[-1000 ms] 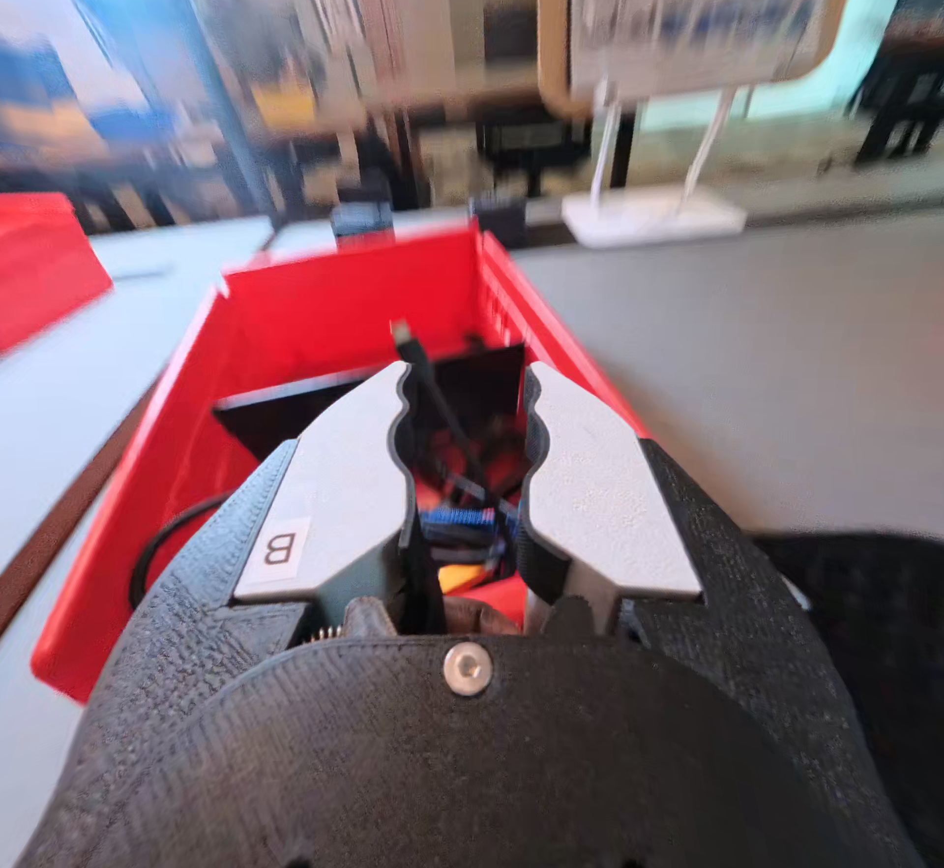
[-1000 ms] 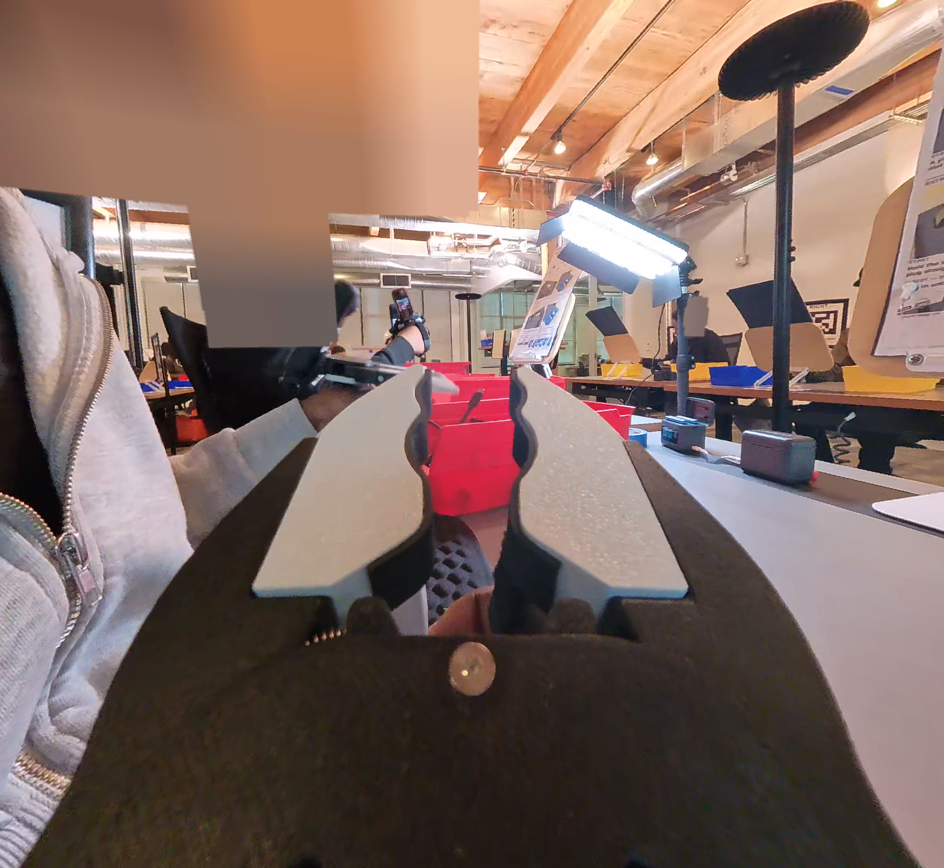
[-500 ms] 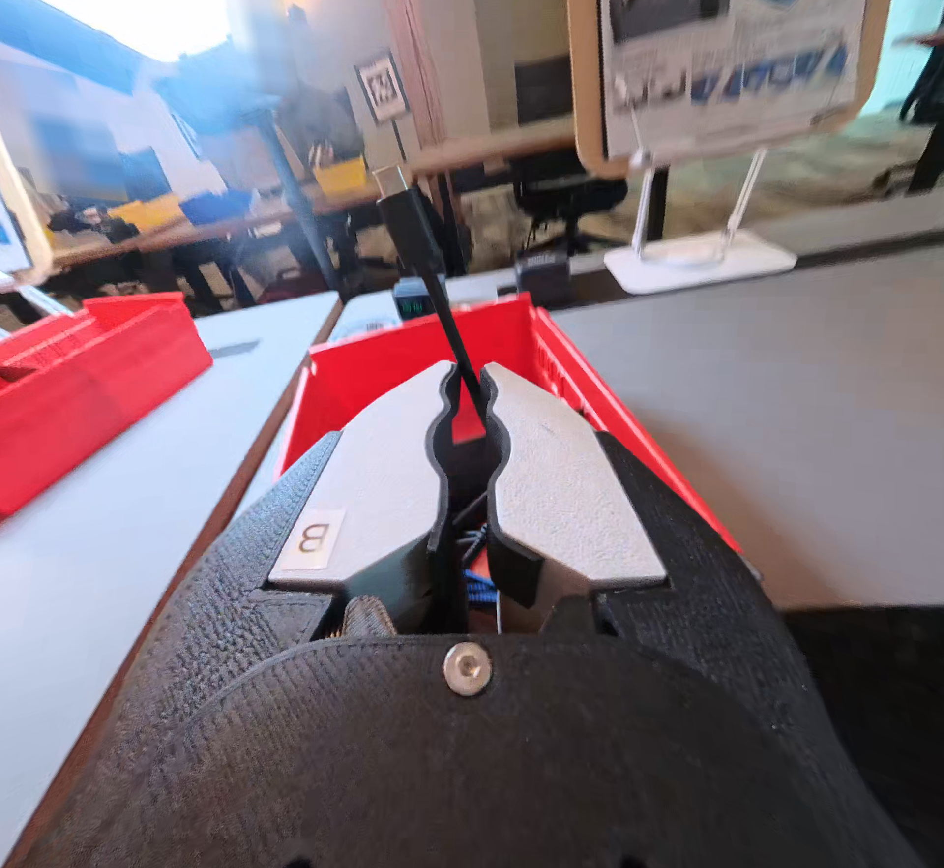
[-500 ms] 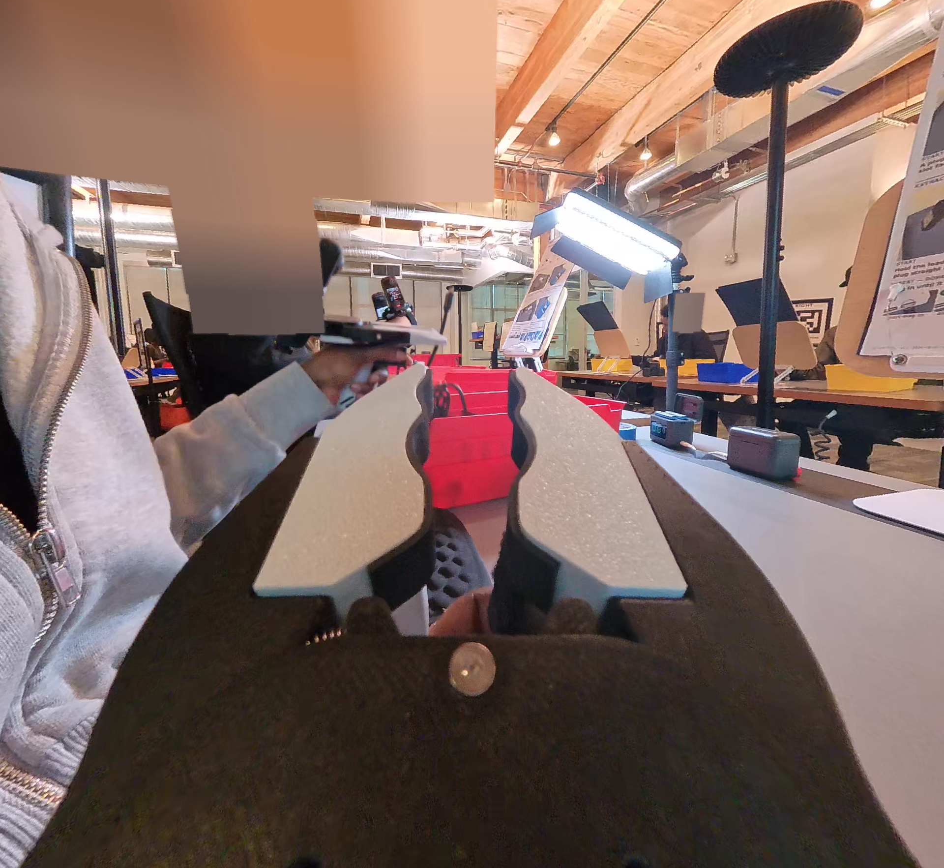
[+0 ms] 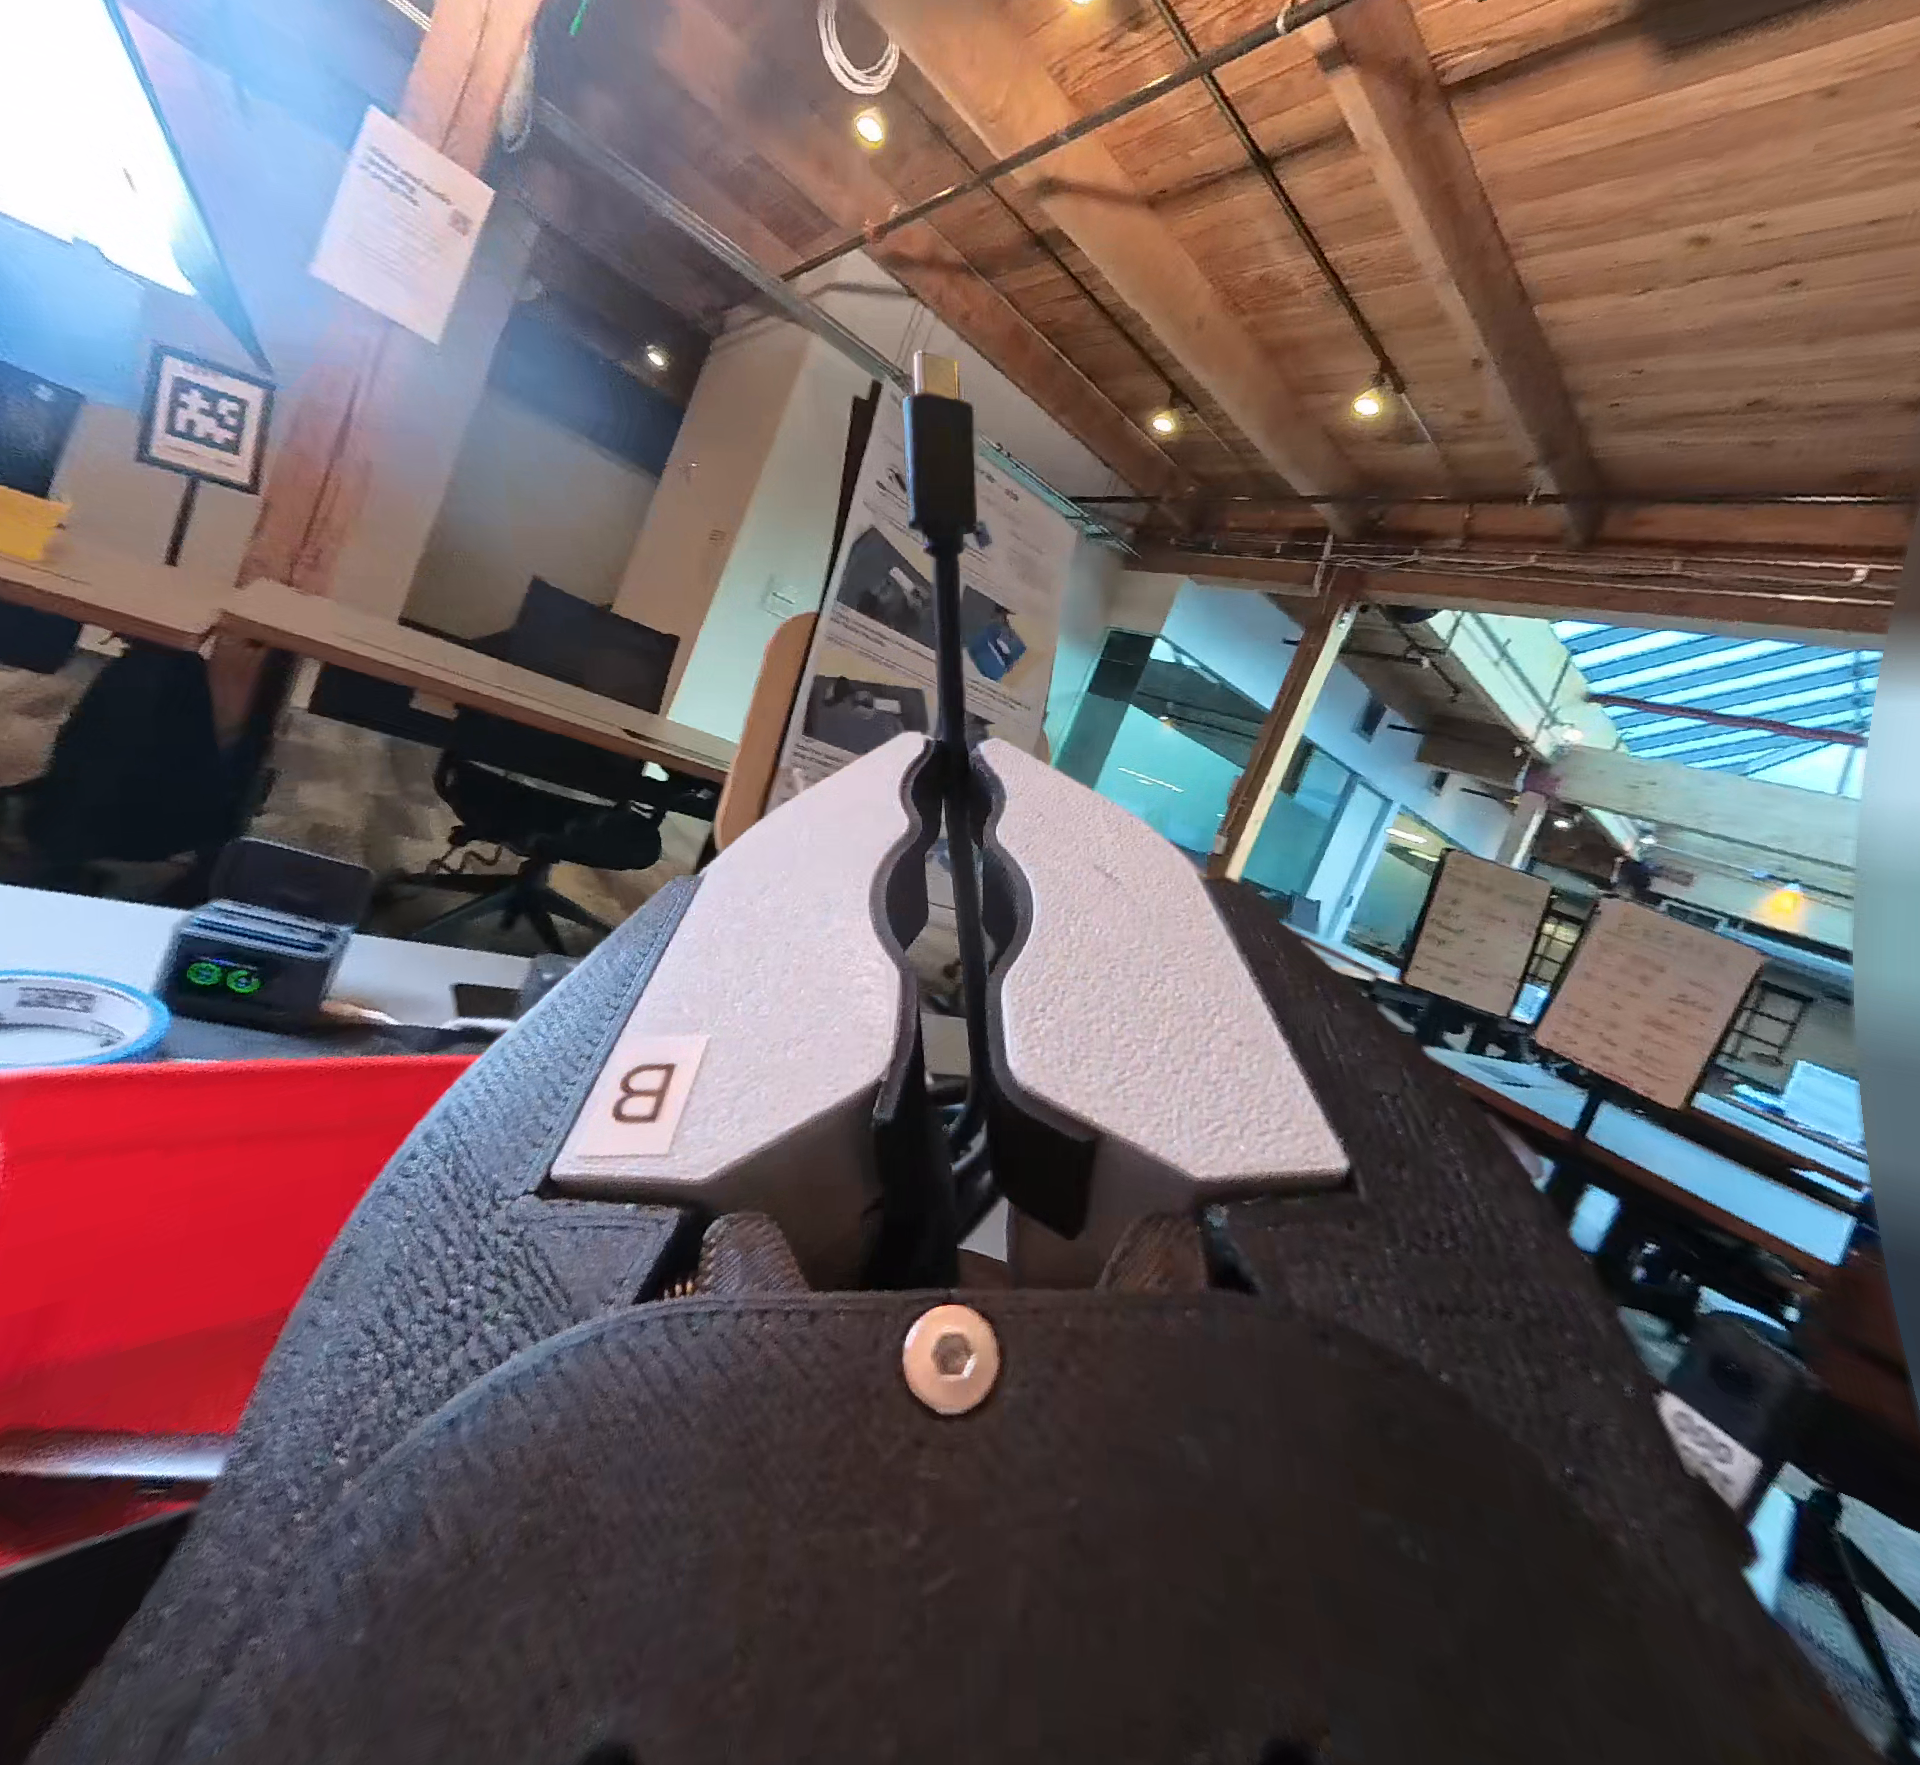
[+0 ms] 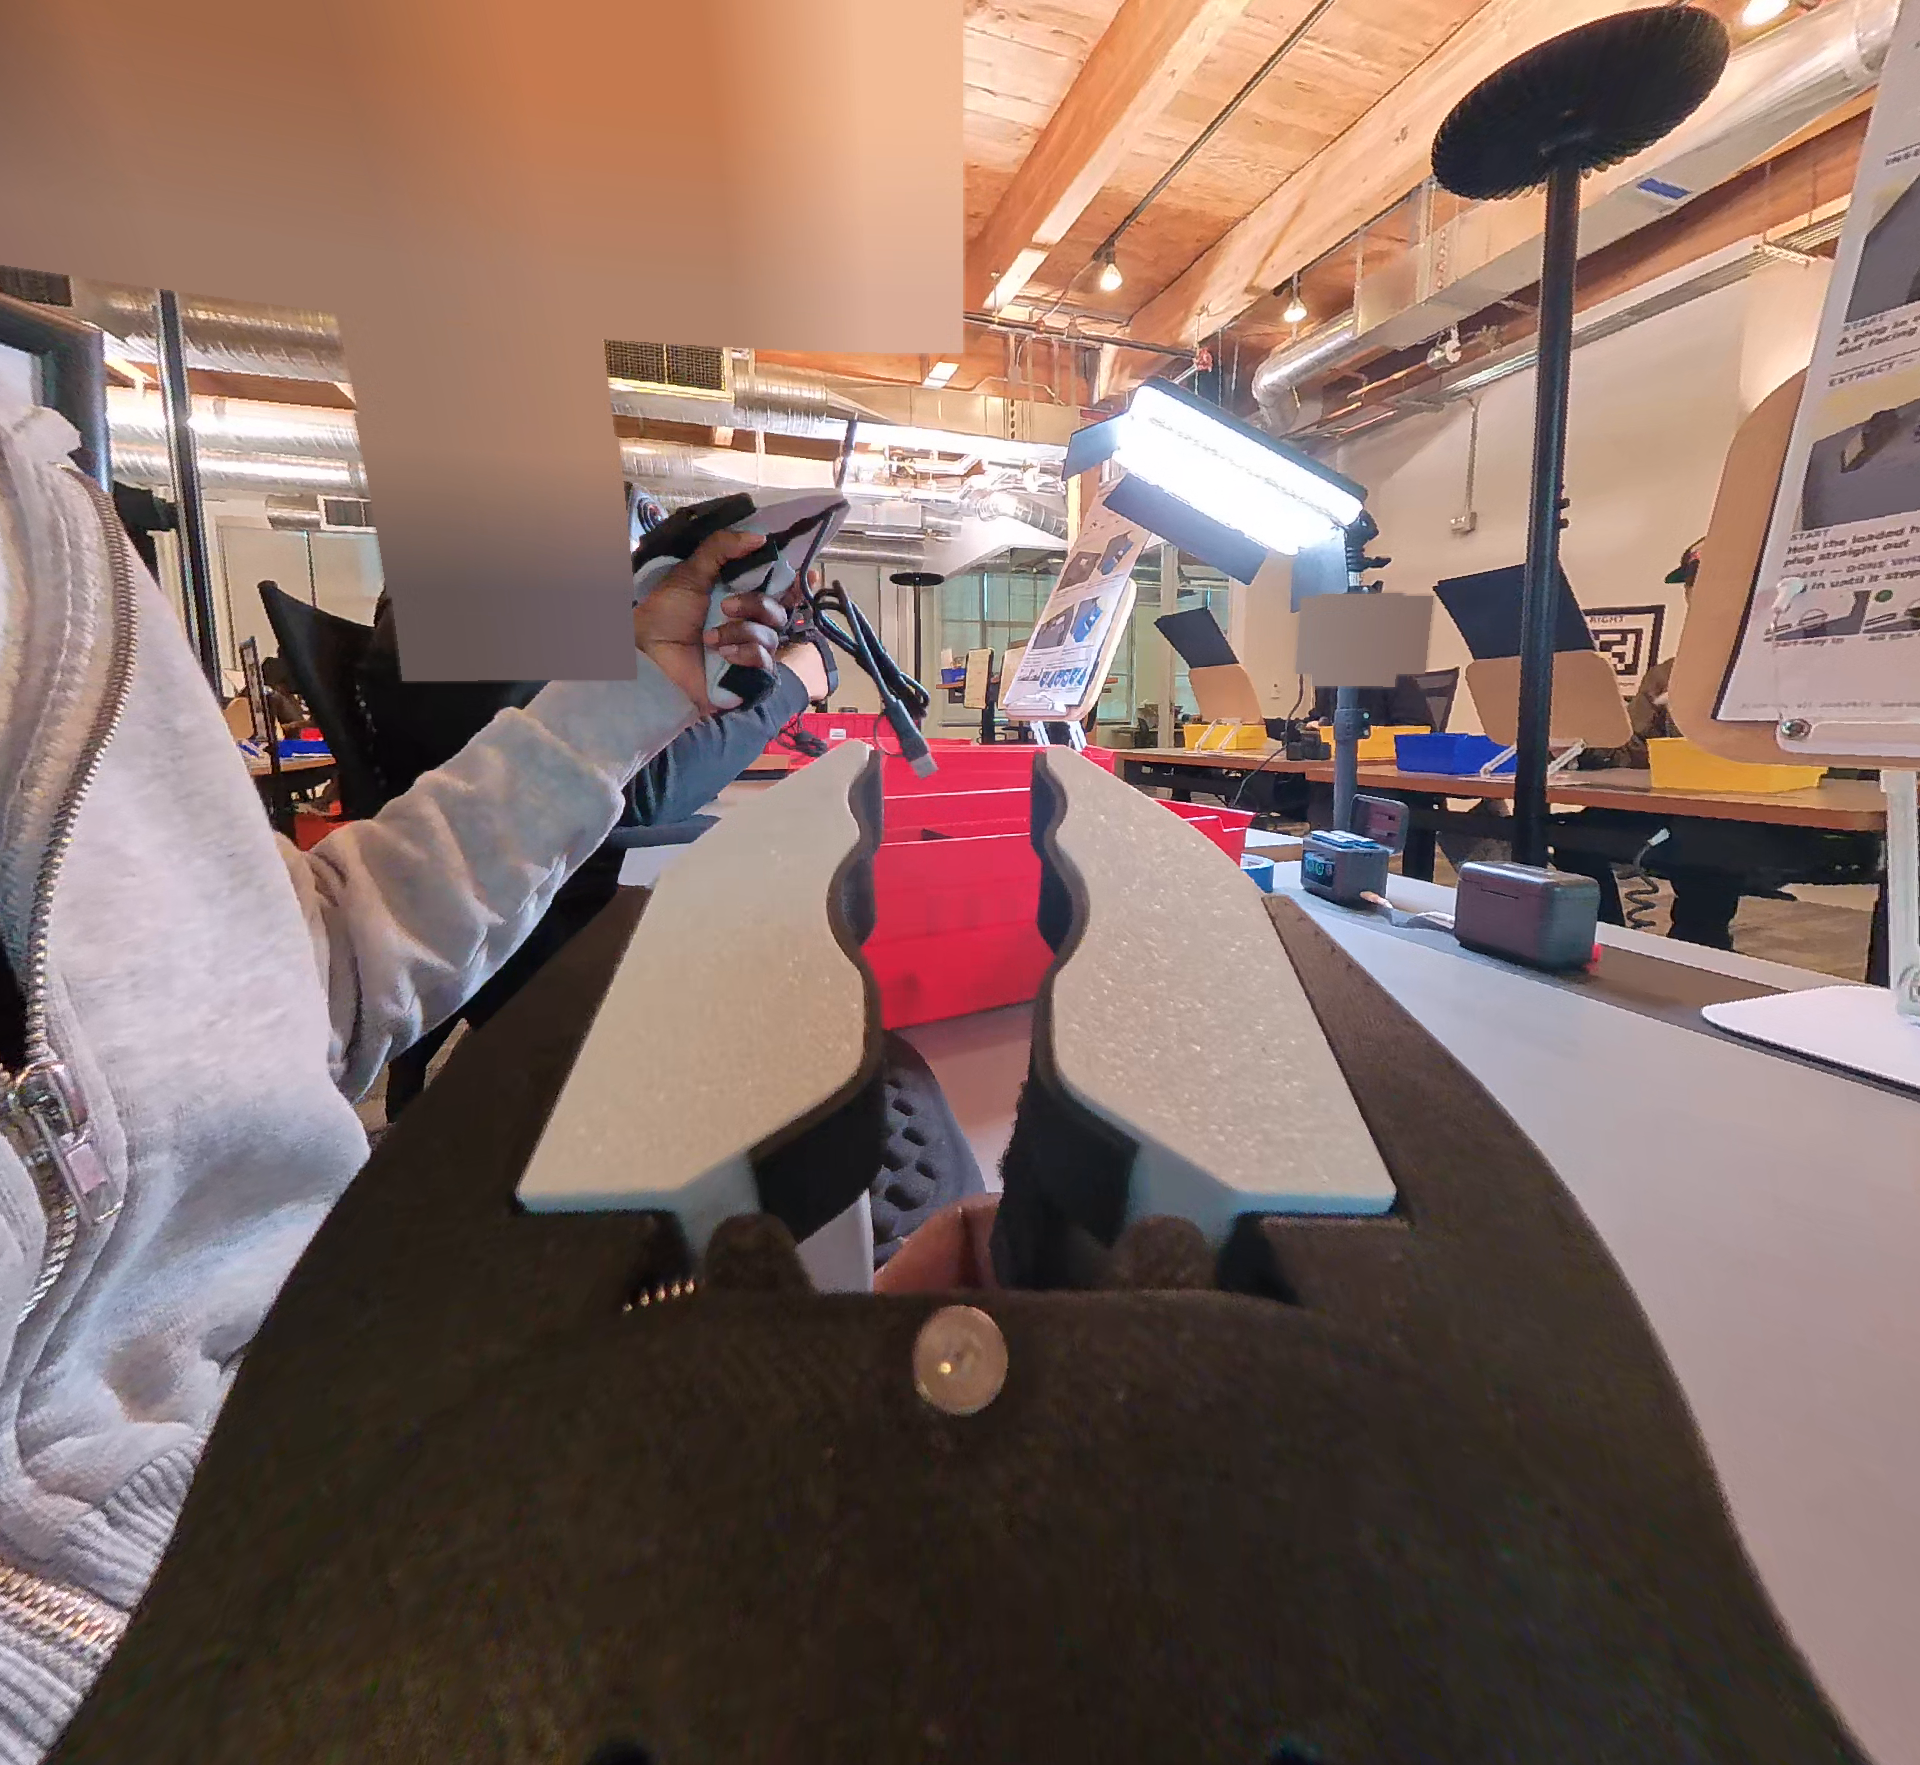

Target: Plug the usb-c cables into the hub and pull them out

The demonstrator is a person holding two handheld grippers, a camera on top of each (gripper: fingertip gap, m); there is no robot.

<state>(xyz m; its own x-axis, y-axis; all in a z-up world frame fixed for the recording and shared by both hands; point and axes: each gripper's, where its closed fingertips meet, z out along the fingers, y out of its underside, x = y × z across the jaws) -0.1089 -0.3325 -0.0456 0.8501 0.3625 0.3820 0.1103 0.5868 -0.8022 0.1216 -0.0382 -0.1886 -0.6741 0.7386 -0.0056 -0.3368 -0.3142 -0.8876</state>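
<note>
Pinching a black usb-c cable (image 5: 952,666) upright, the sticker-labelled left gripper (image 5: 950,755) contrasts with the spread, empty right gripper (image 6: 954,765).

Red bin (image 6: 956,894) on grey table (image 6: 1621,1144); blue tape roll (image 5: 73,1019).

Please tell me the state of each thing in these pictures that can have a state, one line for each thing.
left gripper: shut on the black cable, raised and tilted up toward the ceiling.
black cable: pinched just below its plug; the other end hangs loose.
plug: free, metal tip pointing up, in no port.
right gripper: open, holding nothing.
red bin: open-topped, resting on the table.
light panel: switched on.
</note>
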